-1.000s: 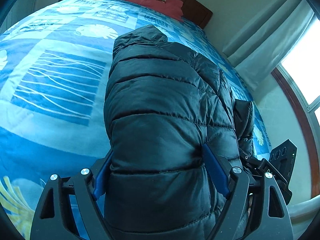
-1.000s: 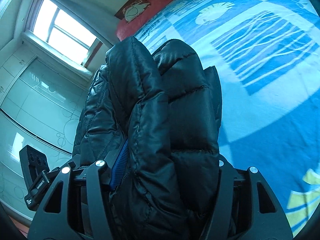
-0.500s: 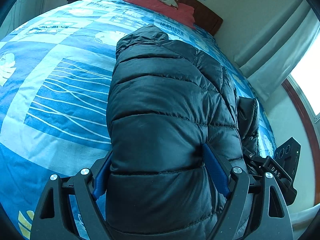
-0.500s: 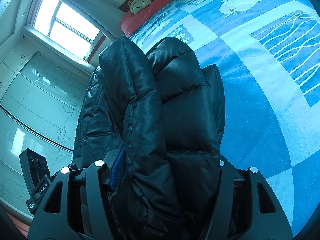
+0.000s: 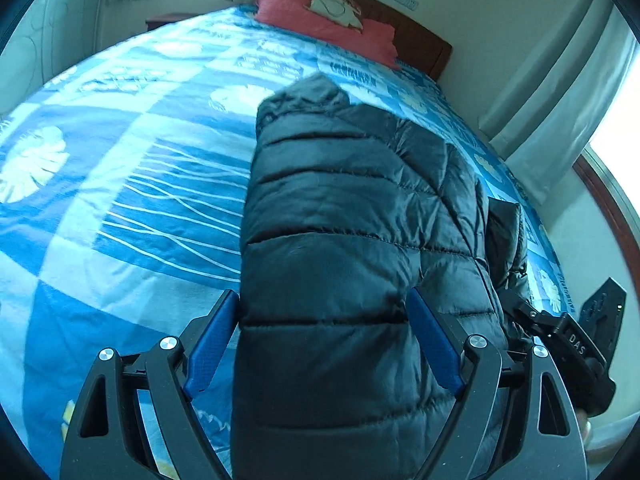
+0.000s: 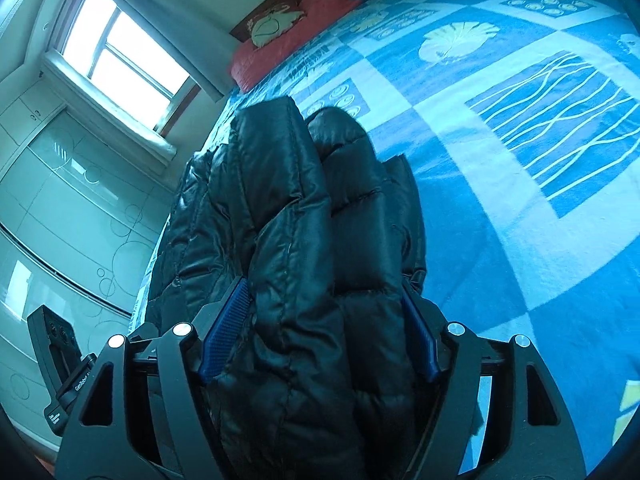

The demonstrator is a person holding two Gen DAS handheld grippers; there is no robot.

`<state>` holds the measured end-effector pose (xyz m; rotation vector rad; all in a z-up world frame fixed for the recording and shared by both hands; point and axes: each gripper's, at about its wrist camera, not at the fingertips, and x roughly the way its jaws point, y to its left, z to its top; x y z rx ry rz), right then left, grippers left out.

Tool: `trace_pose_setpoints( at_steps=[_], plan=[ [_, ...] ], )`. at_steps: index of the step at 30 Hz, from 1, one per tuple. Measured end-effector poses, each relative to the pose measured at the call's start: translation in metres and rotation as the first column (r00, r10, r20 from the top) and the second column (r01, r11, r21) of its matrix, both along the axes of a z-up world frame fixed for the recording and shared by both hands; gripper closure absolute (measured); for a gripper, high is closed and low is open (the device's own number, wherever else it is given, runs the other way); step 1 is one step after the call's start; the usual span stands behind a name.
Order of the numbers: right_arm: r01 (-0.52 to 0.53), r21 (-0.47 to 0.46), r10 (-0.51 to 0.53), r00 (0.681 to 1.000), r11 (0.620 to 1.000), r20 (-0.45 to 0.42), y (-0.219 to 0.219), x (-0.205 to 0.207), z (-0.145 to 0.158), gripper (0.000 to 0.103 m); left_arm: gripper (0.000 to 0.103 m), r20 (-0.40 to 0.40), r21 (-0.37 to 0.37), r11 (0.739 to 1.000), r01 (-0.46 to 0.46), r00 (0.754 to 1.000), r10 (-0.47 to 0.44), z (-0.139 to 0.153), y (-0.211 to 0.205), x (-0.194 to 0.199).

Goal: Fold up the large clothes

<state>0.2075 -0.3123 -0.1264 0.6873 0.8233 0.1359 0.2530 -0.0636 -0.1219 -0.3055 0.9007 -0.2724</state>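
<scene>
A black quilted puffer jacket (image 5: 344,240) lies folded in a thick bundle on the bed with the blue patterned cover (image 5: 120,184). My left gripper (image 5: 324,328) has its blue-padded fingers spread wide around the jacket's thick folded end, with a small gap at the left pad. My right gripper (image 6: 324,332) stands the same way around the other side of the bundle (image 6: 304,216), pads against the fabric. The right gripper's body shows in the left wrist view (image 5: 576,344), the left one's in the right wrist view (image 6: 56,364).
A red pillow (image 5: 324,20) with a cream cushion (image 5: 336,4) lies at the wooden headboard. A window (image 6: 120,60) with pale curtains (image 5: 560,92) and a frosted wardrobe (image 6: 60,220) stand beside the bed. Bed cover stretches away beside the jacket (image 6: 520,140).
Both grippers have tilted up and drawn back a little, so more of the headboard and room shows. The left pad now stands slightly off the jacket.
</scene>
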Motion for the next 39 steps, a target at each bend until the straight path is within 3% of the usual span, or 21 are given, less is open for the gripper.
trace_pose_setpoints(
  at_steps=[8,12,16,27,39],
  plan=[
    [0.006,-0.235,0.001,1.0,0.972,0.03,0.028,-0.046,0.04,0.031,0.019,0.048,0.078,0.996,-0.042,0.998,0.038,0.014,0.002,-0.044],
    [0.004,-0.371,0.013,0.999,0.929,0.043,0.051,-0.078,0.053,0.025,0.019,0.099,0.149,0.987,-0.055,0.994,0.04,0.02,-0.002,-0.077],
    [0.001,-0.449,0.026,0.998,0.894,0.055,0.069,-0.103,0.065,0.025,0.019,0.152,0.211,0.976,-0.053,0.988,0.021,0.031,-0.006,-0.105],
    [0.022,-0.495,0.033,0.994,0.868,0.102,0.089,-0.137,0.094,0.025,0.019,0.211,0.227,0.972,-0.062,0.977,0.013,0.061,-0.008,-0.144],
    [0.025,-0.517,0.046,0.991,0.856,0.124,0.098,-0.154,0.101,0.024,0.019,0.23,0.237,0.969,-0.075,0.973,0.019,0.066,-0.008,-0.164]
  ],
)
